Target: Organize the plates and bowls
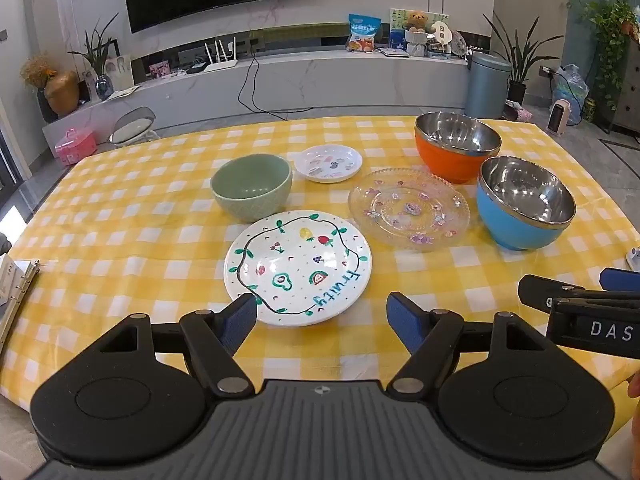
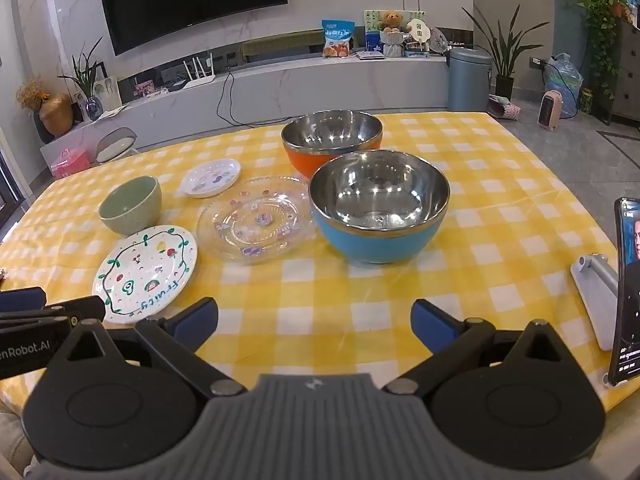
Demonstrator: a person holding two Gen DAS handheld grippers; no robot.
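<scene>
**Six dishes laid out, both grippers empty above the near edge**

Only the right wrist view shows the phone (image 2: 629, 288) propped on a grey stand (image 2: 592, 280), to the right of the blue bowl (image 2: 376, 216); only the left wrist view shows a ring binder (image 1: 16, 292) at the tabletop (image 1: 140, 232) edge, far left of that bowl.

Beyond the blue bowl stands the orange bowl (image 2: 332, 148), just beside it; both are steel-lined and round. Left of the blue bowl lies the clear glass plate (image 2: 256, 220) with scalloped rim, then the small white plate (image 2: 210, 178), the textured green bowl (image 2: 131, 204) and the white fruit-painted plate (image 2: 146, 274)

The left gripper (image 1: 322, 316) and right gripper (image 2: 314, 324) hover with jaws released and wide, nothing between them, over yellow checked cloth
</scene>
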